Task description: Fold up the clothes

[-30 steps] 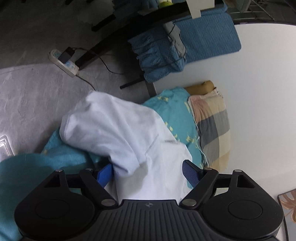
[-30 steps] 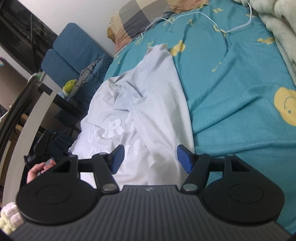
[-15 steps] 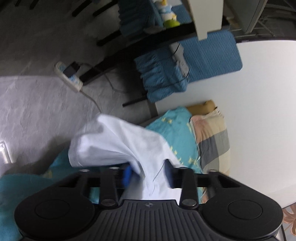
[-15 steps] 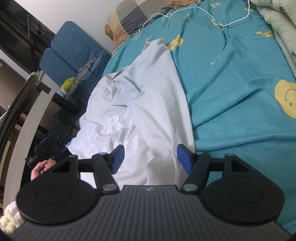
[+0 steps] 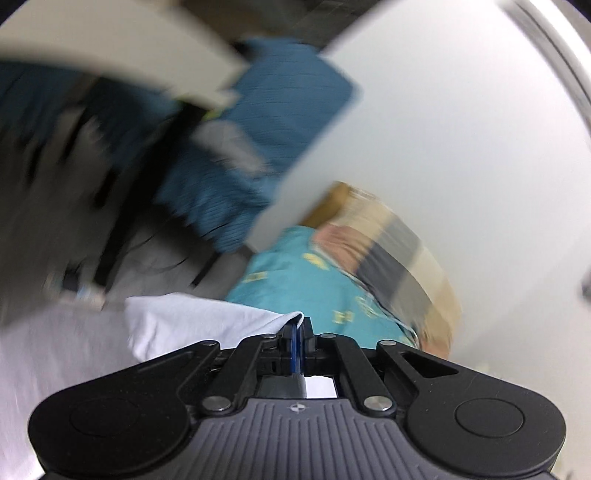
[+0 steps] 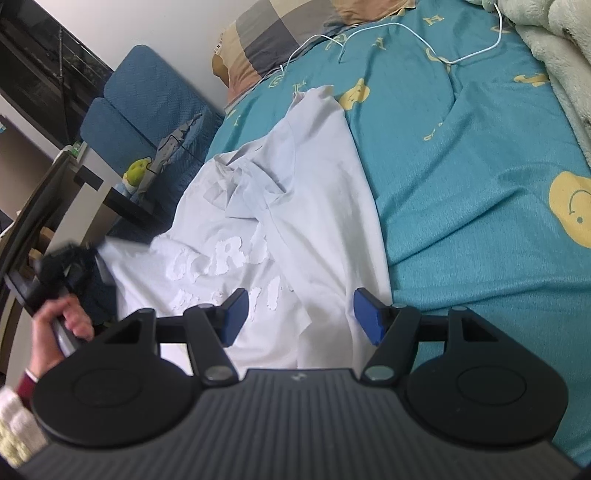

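A white T-shirt (image 6: 295, 221) with raised white lettering lies crumpled on a teal bed sheet (image 6: 480, 184) with yellow smiley prints. My left gripper (image 5: 297, 332) is shut on an edge of the T-shirt (image 5: 207, 325) and lifts it; that view is motion-blurred. In the right wrist view the left gripper (image 6: 70, 269) shows at the shirt's left edge, held by a hand. My right gripper (image 6: 301, 314) is open, its blue pads over the shirt's lower hem, holding nothing.
A checked pillow (image 6: 288, 33) lies at the head of the bed by the white wall. A white cable (image 6: 406, 33) runs over the sheet. A fluffy blanket (image 6: 554, 48) is at the right. A blue chair (image 6: 147, 110) and dark desk (image 6: 110, 192) stand left.
My left gripper closed on the shirt's edge and swung upward, pulling the fabric. The right gripper stayed open and moved slightly closer over the hem.
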